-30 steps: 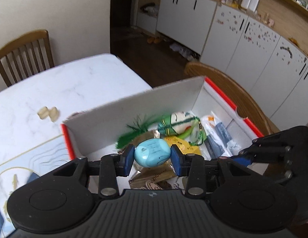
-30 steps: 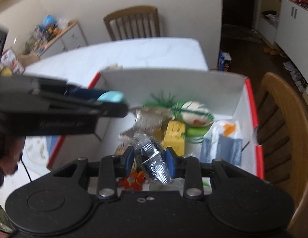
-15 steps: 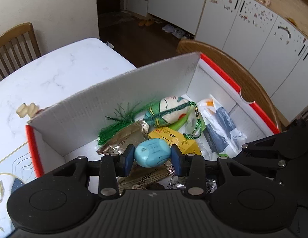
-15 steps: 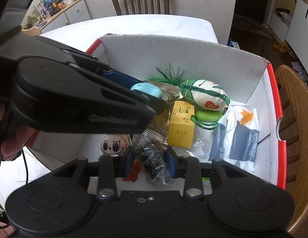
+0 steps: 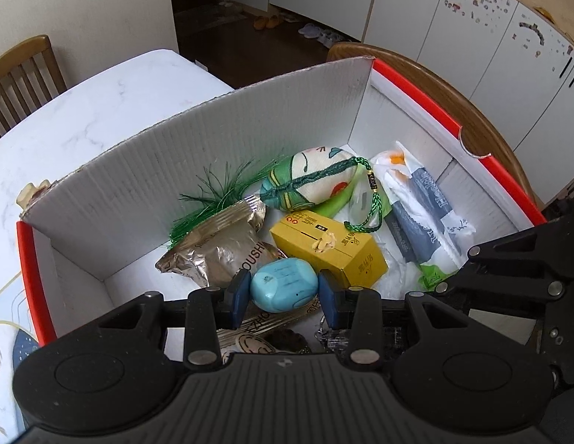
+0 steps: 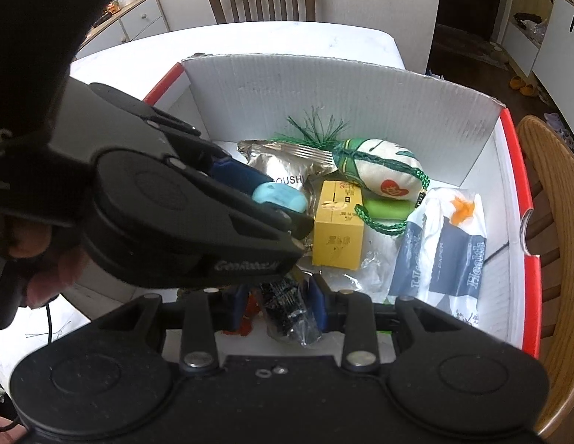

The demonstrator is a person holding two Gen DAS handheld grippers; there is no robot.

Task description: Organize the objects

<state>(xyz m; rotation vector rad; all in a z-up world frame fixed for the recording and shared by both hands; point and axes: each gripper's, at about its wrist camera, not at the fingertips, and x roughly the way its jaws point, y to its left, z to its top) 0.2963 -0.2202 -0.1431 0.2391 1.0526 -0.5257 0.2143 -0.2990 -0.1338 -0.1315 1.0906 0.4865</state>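
Left wrist view: the left gripper (image 5: 284,292) is seen narrowly parted, its blue pads pressed on either side of a light blue oval case (image 5: 284,291), which is held above the open cardboard box (image 5: 183,162). Inside the box, a yellow carton (image 5: 327,249) is noted just beyond the case, a foil snack bag (image 5: 216,251) beside the carton toward the box's red-edged left wall, a green-corded plush pouch (image 5: 305,183) against the back wall, and a tissue pack (image 5: 423,214) by the right wall. The box is seen resting on a white marble table (image 5: 101,111). Right wrist view: the right gripper (image 6: 277,305) is seen narrowly parted and clamped on a clear plastic packet with dark contents (image 6: 290,314), held over the box's near edge. The other gripper, held by a hand (image 6: 46,259), is recorded crossing above the box's left half with the blue case in its tips, over the foil bag. The yellow carton lies at the box's middle, the plush pouch behind it.
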